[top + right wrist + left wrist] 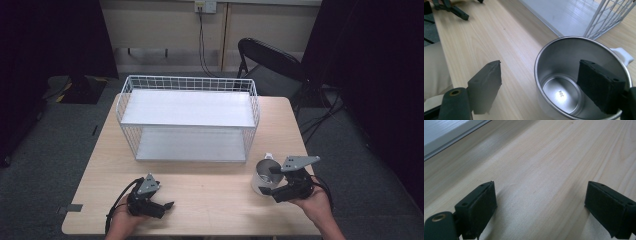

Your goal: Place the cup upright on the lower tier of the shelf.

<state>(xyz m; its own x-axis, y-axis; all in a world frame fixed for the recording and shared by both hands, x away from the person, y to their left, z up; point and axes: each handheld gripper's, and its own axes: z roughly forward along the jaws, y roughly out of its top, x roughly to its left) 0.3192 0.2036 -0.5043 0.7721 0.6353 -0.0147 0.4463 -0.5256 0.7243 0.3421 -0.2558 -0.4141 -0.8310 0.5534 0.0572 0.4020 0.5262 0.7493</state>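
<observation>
A steel mug with a white handle stands upright and empty on the wooden table, near its right front. My right gripper is open at the mug. In the right gripper view one jaw is down inside the cup and the other is outside its wall, so my right gripper straddles the rim without closing on it. My left gripper rests low over bare wood at the left front. My left gripper is open with nothing between its jaws.
A white wire rack with two shelves stands across the middle of the table, its corner just beyond the mug. A black folding chair stands behind the table's far right. Bare wood lies between the two grippers.
</observation>
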